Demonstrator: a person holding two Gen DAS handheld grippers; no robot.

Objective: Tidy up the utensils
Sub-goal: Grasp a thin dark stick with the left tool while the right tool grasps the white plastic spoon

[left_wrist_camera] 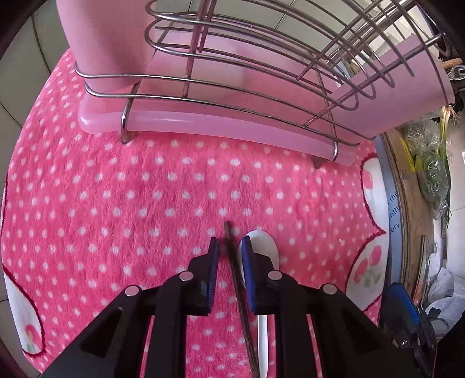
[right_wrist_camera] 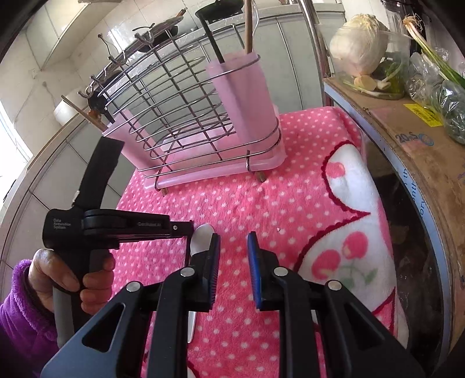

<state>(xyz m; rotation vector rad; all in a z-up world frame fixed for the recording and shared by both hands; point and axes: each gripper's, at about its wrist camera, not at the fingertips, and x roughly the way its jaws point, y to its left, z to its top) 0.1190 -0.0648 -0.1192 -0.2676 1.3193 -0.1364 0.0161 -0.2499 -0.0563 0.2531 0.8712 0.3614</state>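
A dark brown chopstick (left_wrist_camera: 236, 279) lies on the pink dotted blanket (left_wrist_camera: 145, 189) between the fingers of my left gripper (left_wrist_camera: 229, 247), which is open around it with gaps on both sides. A white spoon (left_wrist_camera: 263, 241) lies just right of it, partly under the right finger. In the right wrist view my right gripper (right_wrist_camera: 232, 244) is open and empty above the blanket (right_wrist_camera: 261, 209), with the spoon (right_wrist_camera: 200, 237) and the left gripper's body (right_wrist_camera: 116, 226) to its left. The wire utensil rack (right_wrist_camera: 186, 116) with pink cups stands beyond; a chopstick (right_wrist_camera: 248, 26) stands in its right cup (right_wrist_camera: 241, 96).
The rack's pink drip tray (left_wrist_camera: 203, 125) sits close ahead of the left gripper. A cardboard box (right_wrist_camera: 421, 151) with cabbage and greens borders the blanket on the right. A black-handled tool (right_wrist_camera: 210, 35) stands in the rack's right cup. A tiled wall lies behind.
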